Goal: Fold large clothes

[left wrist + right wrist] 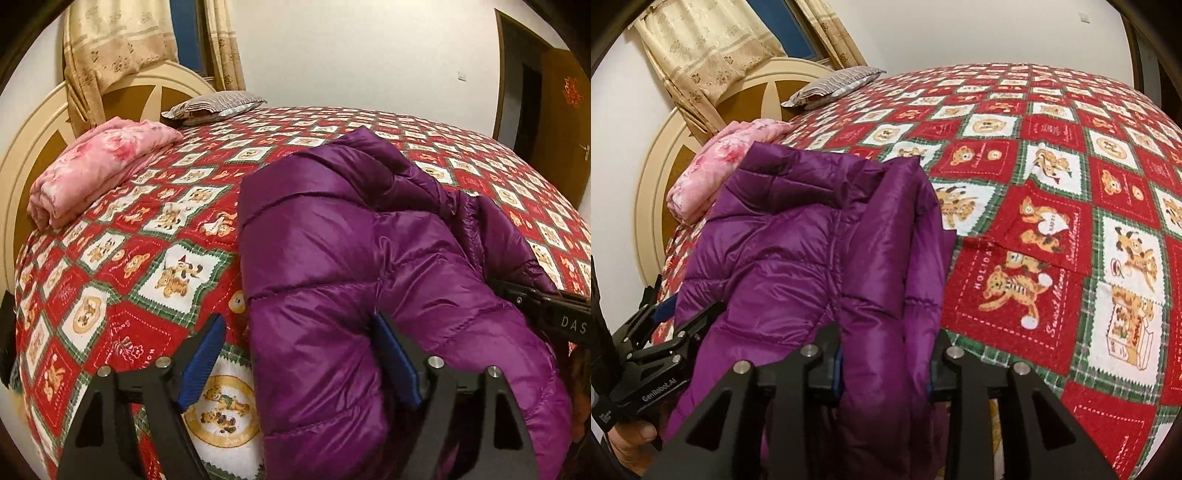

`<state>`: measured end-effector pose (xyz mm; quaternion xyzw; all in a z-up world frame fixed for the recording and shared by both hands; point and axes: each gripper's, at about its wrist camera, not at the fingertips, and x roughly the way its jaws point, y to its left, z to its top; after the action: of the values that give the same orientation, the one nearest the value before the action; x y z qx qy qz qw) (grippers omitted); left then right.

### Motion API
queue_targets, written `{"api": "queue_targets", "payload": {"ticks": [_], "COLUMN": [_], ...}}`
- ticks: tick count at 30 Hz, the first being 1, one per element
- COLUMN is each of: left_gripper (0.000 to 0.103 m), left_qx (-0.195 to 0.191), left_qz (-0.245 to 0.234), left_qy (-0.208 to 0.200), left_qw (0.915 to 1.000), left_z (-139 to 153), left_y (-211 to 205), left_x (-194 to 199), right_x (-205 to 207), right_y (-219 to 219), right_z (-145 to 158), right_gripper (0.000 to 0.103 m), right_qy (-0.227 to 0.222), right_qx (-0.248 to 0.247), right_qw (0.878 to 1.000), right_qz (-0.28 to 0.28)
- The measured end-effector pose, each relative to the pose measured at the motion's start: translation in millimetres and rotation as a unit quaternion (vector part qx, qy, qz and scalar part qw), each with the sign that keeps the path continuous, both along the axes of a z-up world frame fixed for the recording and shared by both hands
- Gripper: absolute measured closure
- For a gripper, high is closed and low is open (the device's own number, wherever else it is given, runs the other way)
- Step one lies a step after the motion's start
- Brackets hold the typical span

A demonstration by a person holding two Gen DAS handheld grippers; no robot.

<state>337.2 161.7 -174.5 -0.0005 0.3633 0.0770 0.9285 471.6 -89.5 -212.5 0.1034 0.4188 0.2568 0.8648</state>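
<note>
A shiny purple puffer jacket lies bunched on the near edge of the bed; it also fills the lower left of the right wrist view. My left gripper is open, its blue pads wide apart, with the jacket's left edge lying between them. My right gripper is shut on a thick fold of the jacket. The left gripper shows at the left edge of the right wrist view.
A folded pink blanket and a grey striped pillow lie by the headboard. The red bear-pattern bedspread stretches to the right. Curtains hang behind. A brown door stands at the right.
</note>
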Motion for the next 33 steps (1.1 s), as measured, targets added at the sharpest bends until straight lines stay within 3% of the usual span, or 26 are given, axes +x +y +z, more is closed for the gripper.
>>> {"api": "queue_targets", "payload": {"ticks": [10,25,29,31,33], "left_gripper": [0.009,0.007,0.007,0.007,0.007], "left_qx": [-0.009,-0.009,0.034,0.031,0.021], "left_qz": [0.011,0.021,0.045,0.046,0.041], "left_qy": [-0.001,0.003,0.003,-0.021,-0.044], "left_qw": [0.9999,0.9997,0.9984,0.9982,0.9980], "left_z": [-5,-6,19,40,67], "left_y": [7,9,5,4,0], "left_x": [1,5,-6,-24,-50], "right_x": [-2,-1,-7,-23,-46], "right_y": [1,8,10,7,2], "right_z": [-4,-5,10,31,57], "right_gripper": [0.060,0.047,0.042,0.039,0.030], "right_qy": [-0.007,-0.012,-0.035,-0.057,-0.090], "right_qx": [-0.013,-0.046,-0.083,-0.086,-0.089], "right_qw": [1.000,0.998,0.995,0.994,0.991], "right_qz": [-0.015,-0.027,-0.036,-0.038,-0.047]}}
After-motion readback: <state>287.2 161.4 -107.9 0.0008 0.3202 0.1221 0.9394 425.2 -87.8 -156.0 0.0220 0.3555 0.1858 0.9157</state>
